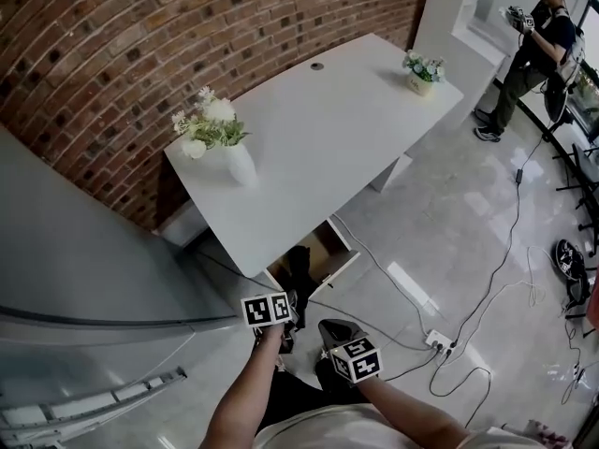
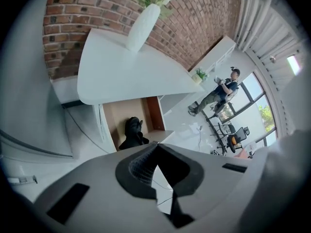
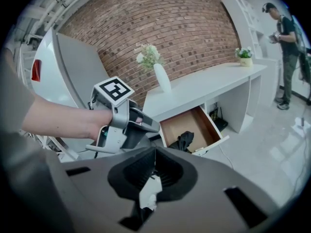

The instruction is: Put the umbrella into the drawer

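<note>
Nearest the person, the left gripper (image 2: 156, 147) has its fingers pressed together with nothing between them. The right gripper (image 3: 154, 152) shows the same in its own view, fingers closed and empty. In the head view the two sit side by side low in the frame, the left gripper (image 1: 285, 330) a little further forward than the right gripper (image 1: 332, 333).

Just ahead of and below both lies the open drawer (image 1: 339, 251), pulled out from under the desk (image 1: 318, 148). The umbrella (image 1: 298, 265) is already inside it, a dark folded bundle resting toward the front panel. Its length seems to run along the drawer's depth, though the crumpled fabric makes that hard to judge.

The left gripper looks nearer the drawer front, almost over the umbrella end. It therefore seems the better placed to push the drawer shut, with the push directed away from the person, toward the brick wall (image 1: 187, 36).

On the desk stands a white vase (image 1: 240, 165) of flowers.
</note>
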Action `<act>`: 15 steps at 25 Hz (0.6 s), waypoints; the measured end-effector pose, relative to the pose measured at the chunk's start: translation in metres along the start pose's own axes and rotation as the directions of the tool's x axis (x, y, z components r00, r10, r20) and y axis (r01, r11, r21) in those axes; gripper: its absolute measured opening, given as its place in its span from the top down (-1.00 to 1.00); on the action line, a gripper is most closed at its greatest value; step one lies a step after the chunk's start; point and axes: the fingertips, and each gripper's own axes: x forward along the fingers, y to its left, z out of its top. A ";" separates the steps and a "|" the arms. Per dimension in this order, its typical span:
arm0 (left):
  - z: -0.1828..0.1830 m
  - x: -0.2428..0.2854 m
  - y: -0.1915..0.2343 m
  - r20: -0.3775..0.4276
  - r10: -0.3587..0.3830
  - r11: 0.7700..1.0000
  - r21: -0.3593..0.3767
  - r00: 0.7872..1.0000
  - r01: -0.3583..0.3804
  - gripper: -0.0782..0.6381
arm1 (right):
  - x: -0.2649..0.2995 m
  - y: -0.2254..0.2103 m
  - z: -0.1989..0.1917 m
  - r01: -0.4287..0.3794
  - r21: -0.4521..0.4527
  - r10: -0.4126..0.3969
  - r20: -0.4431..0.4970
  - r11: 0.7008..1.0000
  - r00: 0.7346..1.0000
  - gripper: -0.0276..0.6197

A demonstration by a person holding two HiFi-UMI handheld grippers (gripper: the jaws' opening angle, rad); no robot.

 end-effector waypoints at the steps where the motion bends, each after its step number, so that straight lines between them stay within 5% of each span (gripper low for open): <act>1: 0.000 -0.008 -0.003 0.003 -0.017 1.000 0.007 1.000 0.017 0.76 | 0.001 0.003 0.002 0.004 0.000 -0.004 0.005 1.000 1.000 0.86; 8: -0.006 -0.058 -0.012 0.085 -0.095 0.995 0.003 0.992 0.095 0.76 | 0.004 0.037 0.012 0.012 -0.019 -0.012 0.030 1.000 0.999 0.86; 15: -0.023 -0.094 -0.007 0.083 -0.087 0.991 0.112 0.993 0.077 0.76 | 0.007 0.065 0.025 0.022 -0.083 -0.017 0.053 0.996 0.998 0.86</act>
